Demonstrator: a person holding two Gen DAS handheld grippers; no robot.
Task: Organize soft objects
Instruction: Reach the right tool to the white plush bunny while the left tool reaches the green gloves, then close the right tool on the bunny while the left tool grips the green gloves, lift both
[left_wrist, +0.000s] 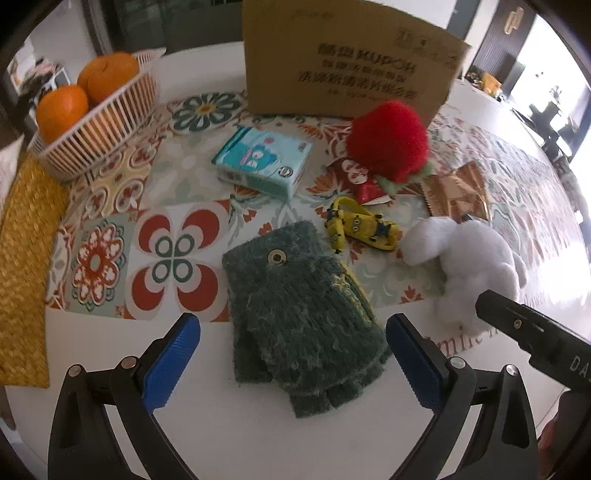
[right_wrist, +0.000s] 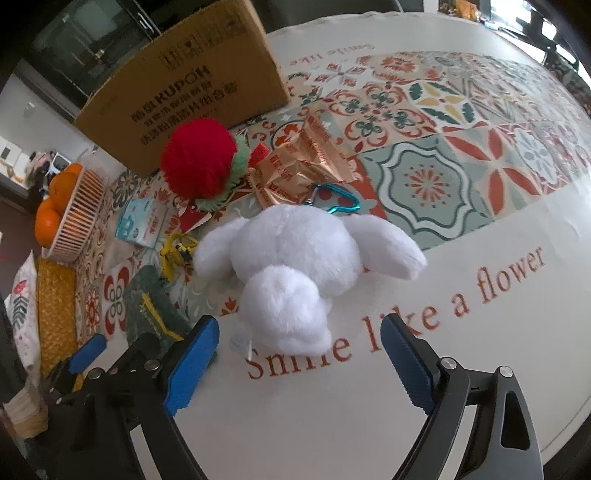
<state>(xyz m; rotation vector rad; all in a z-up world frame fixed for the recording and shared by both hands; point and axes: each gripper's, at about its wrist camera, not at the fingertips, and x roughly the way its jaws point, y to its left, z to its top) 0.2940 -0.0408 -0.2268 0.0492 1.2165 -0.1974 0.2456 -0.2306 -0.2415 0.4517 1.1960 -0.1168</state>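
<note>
A fuzzy dark green knitted glove (left_wrist: 299, 314) lies flat on the table, its lower part between the blue pads of my open left gripper (left_wrist: 293, 358). A white plush toy (right_wrist: 295, 266) lies right in front of my open right gripper (right_wrist: 299, 363), just beyond the fingertips; it also shows in the left wrist view (left_wrist: 476, 258). A red fluffy plush strawberry (left_wrist: 388, 140) rests against the cardboard box (left_wrist: 343, 62); both show in the right wrist view, strawberry (right_wrist: 199, 162), box (right_wrist: 184, 88). The glove also shows there (right_wrist: 147, 302).
A tissue pack (left_wrist: 262, 162), yellow Minion keychain (left_wrist: 362, 225), red and gold snack packets (left_wrist: 458, 192), a teal carabiner (right_wrist: 340, 201), a white basket of oranges (left_wrist: 92, 122) and a yellow woven mat (left_wrist: 22, 266) lie on the patterned tablecloth (right_wrist: 443, 147).
</note>
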